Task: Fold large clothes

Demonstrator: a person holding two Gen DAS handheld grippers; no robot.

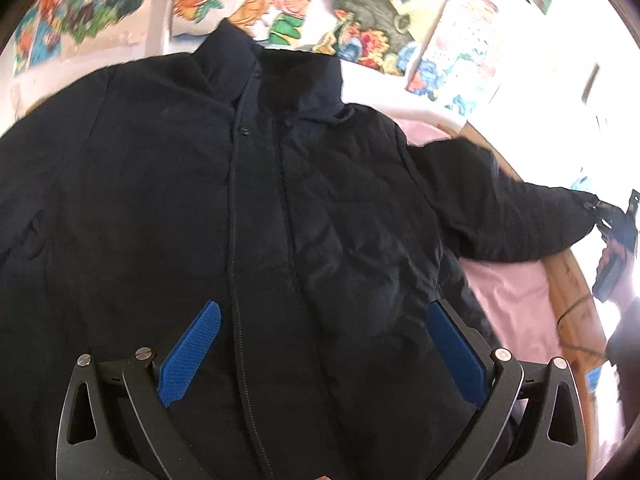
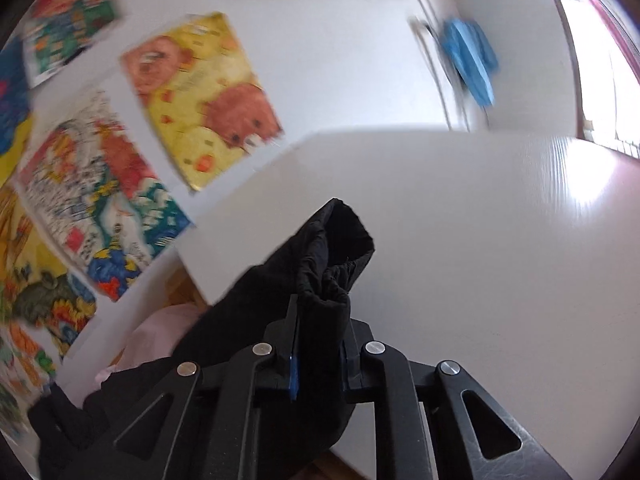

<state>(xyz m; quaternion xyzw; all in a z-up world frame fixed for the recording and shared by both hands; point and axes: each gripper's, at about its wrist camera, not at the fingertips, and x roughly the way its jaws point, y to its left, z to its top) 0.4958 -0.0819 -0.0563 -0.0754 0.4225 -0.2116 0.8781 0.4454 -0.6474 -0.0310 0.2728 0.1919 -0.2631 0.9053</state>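
A dark navy padded jacket (image 1: 240, 220) lies front-up and zipped on a pink sheet (image 1: 516, 304), collar toward the wall. My left gripper (image 1: 324, 316) hovers over its lower front, wide open and empty, blue pads (image 1: 192, 352) apart. The jacket's right sleeve (image 1: 512, 220) stretches out to the right, where my right gripper (image 1: 616, 224) holds its cuff. In the right wrist view my right gripper (image 2: 320, 320) is shut on the sleeve cuff (image 2: 332, 252), lifted, with the sleeve hanging down to the left.
A wooden bed edge (image 1: 576, 296) runs along the right of the sheet. Colourful posters (image 1: 360, 20) cover the wall behind. A white panel (image 2: 460, 240) and a bright window (image 2: 600, 80) are beyond the right gripper. A blue item (image 2: 468, 60) hangs on the wall.
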